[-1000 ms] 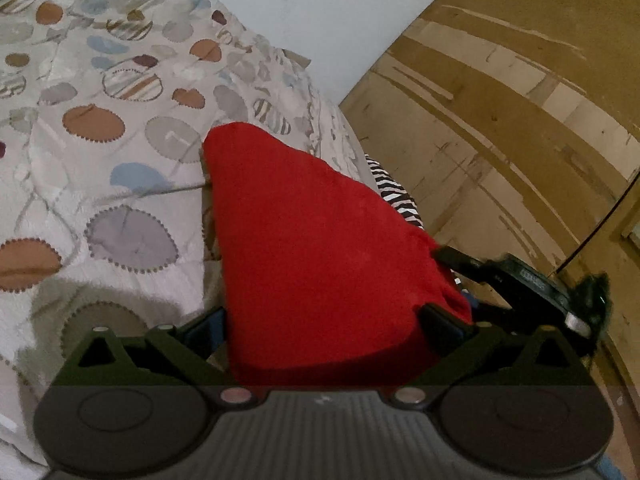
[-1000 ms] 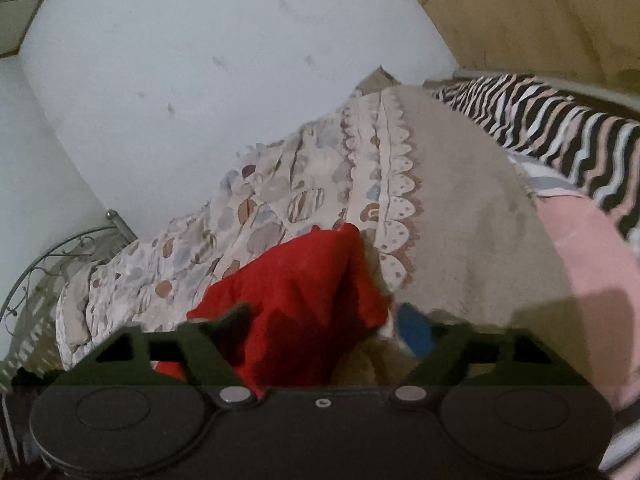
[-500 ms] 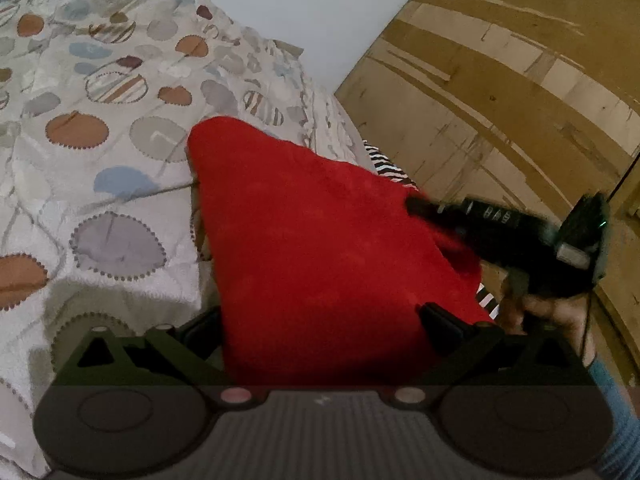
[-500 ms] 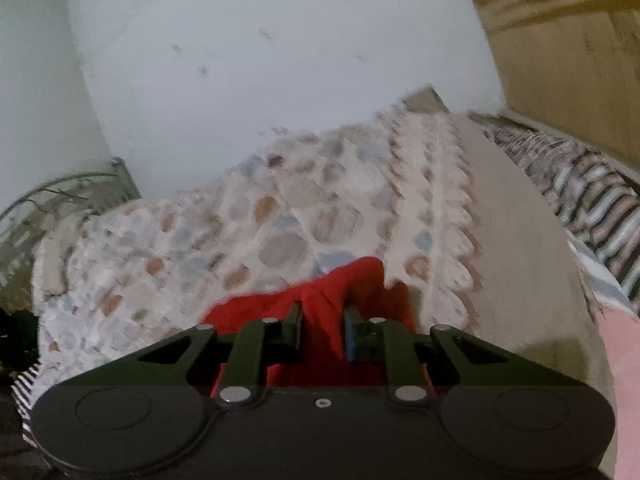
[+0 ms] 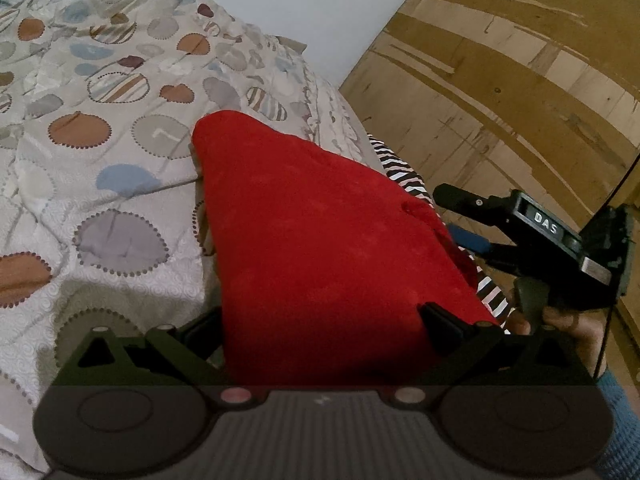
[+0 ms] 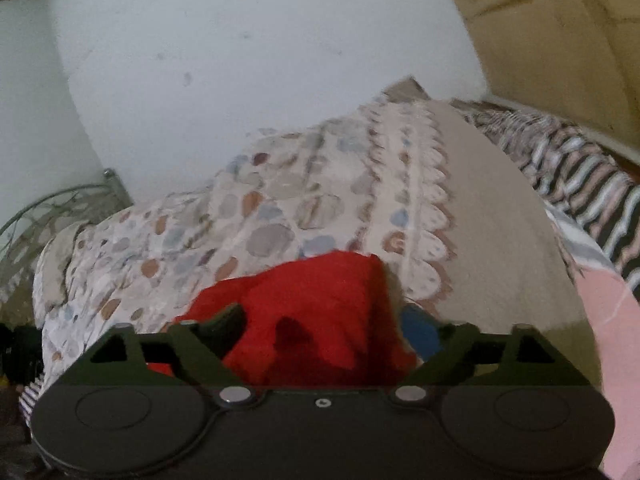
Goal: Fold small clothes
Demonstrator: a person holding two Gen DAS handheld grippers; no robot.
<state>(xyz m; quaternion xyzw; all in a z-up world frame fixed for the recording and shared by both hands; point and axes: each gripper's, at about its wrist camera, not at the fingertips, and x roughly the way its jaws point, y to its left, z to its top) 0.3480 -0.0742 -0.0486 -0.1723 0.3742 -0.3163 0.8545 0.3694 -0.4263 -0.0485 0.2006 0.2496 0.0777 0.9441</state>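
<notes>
Nearest the left gripper [image 5: 324, 322], the red cloth [image 5: 320, 240] fills the space between its widely spread fingers and drapes over the lens edge; the jaws are not pinching it. Half a second ago the right gripper [image 6: 328, 330] had its fingers nipped together on a fold of this cloth; now they stand wide apart with the red fabric lying loose between them. That reads as a release: one fold has likely been laid down, and the next grasp is yet to be chosen.

The cloth is soft, matte, slightly fuzzy, and forms a rough triangle with its far corner pointing away across the bed. In the right wrist view it bunches into dark creases, so it is not flat yet.

It rests on a quilted bedspread [image 5: 100, 168] printed with brown, grey and blue dotted circles, puckered by stitching. Beside the cloth's right edge a zebra-striped fabric [image 5: 404, 176] shows. From the left wrist view the right gripper hovers just off that edge. Beyond stand a pale wall [image 6: 260, 60] and a scuffed wooden panel [image 5: 520, 80].
</notes>
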